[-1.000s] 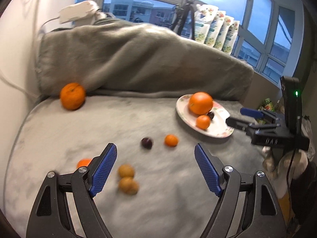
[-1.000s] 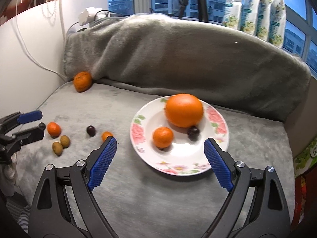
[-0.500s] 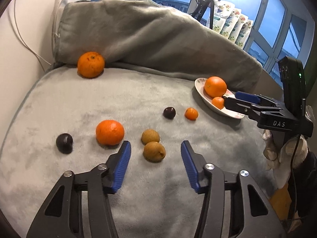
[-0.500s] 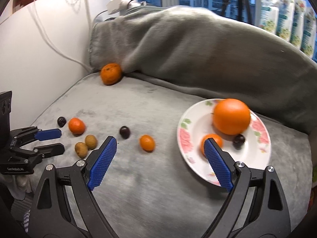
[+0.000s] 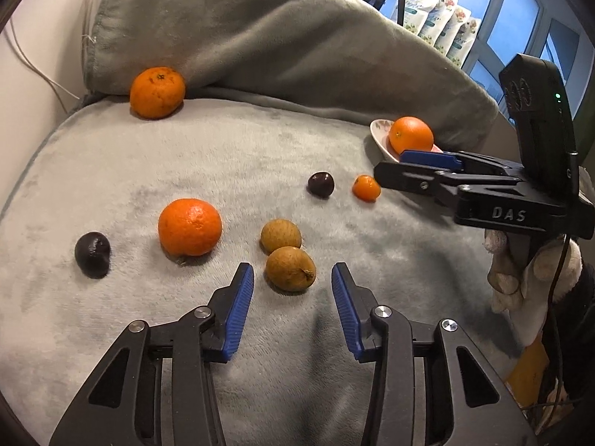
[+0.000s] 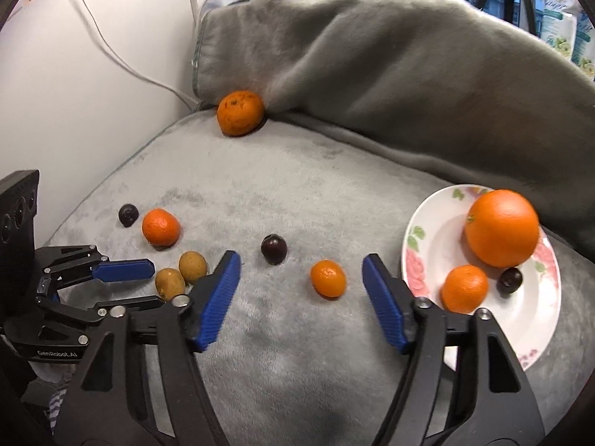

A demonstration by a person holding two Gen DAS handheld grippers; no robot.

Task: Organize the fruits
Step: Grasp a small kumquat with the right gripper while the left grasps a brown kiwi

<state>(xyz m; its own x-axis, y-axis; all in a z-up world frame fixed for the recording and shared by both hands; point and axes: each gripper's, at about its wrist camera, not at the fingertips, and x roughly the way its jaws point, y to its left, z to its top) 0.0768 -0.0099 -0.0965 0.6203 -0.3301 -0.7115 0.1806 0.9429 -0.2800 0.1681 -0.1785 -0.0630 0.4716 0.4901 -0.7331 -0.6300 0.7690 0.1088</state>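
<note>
Jaws of the left gripper [image 5: 292, 290], angled downward and just narrowed, flank an ungripped brown fruit [image 5: 290, 268]; its twin [image 5: 280, 236] touches at twelve o'clock. Right gripper [image 6: 300, 278], also narrowing, brackets a small mandarin [image 6: 328, 278] untouched; plate [image 6: 427, 238] at three o'clock.

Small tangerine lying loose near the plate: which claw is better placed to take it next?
Right. The right claw has the small tangerine just ahead of its open, closing pads, beside the plate. The left claw is lined up on a brown fruit farther away.

The right tool [image 5: 416, 165] hides most of the plate [image 5: 379, 137] beside it.
</note>
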